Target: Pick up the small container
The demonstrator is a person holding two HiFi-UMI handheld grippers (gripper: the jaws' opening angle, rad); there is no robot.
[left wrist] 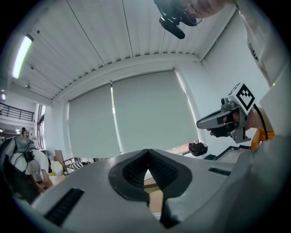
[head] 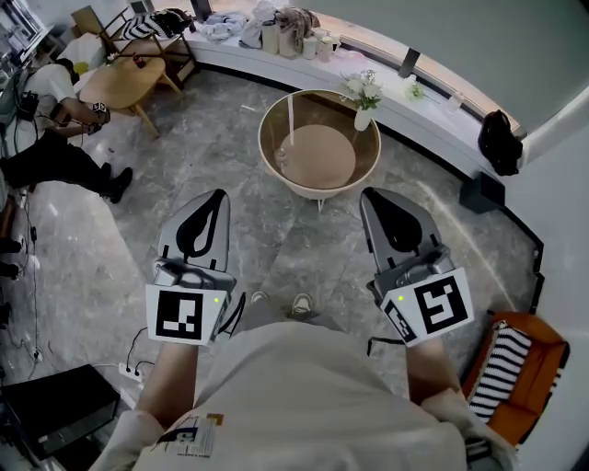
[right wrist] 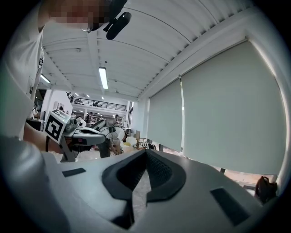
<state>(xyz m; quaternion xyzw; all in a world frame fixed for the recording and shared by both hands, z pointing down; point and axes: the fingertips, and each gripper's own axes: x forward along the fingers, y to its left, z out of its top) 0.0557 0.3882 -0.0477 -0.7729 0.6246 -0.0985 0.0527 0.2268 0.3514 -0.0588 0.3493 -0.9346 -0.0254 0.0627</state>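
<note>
Seen from above, the floor [head: 230, 198] is grey polished stone tile. At upper centre stands a round table [head: 276, 115] with a glass top and a pale bowl-shaped base. A vase of white flowers [head: 363, 99] stands upright at its upper right rim. A curved white window ledge [head: 433, 110] sweeps across the top of the frame. It carries a heap of clothes and bags [head: 248, 26], a few upright white cups [head: 313, 43], and a black bag [head: 500, 143] towards the right. At upper left are a wooden table [head: 124, 81] and a person sitting on the floor [head: 55, 147]. An orange chair with a striped cushion [head: 511, 368] fills the lower right corner.

The small container cannot be picked out with certainty. The likeliest candidate is a small pale object [head: 281, 156] at the round table's left rim. It lies straight ahead of both grippers and well apart from them. It is too small to tell its long axis or which way it points.

The left gripper [head: 219, 195] sits at centre left and the right gripper [head: 370, 195] at centre right. They are side by side and aimed towards the table. Each gripper's own view shows its ribbed fingers pressed together with nothing between them. Behind them are grey roller blinds and a white slatted ceiling.
</note>
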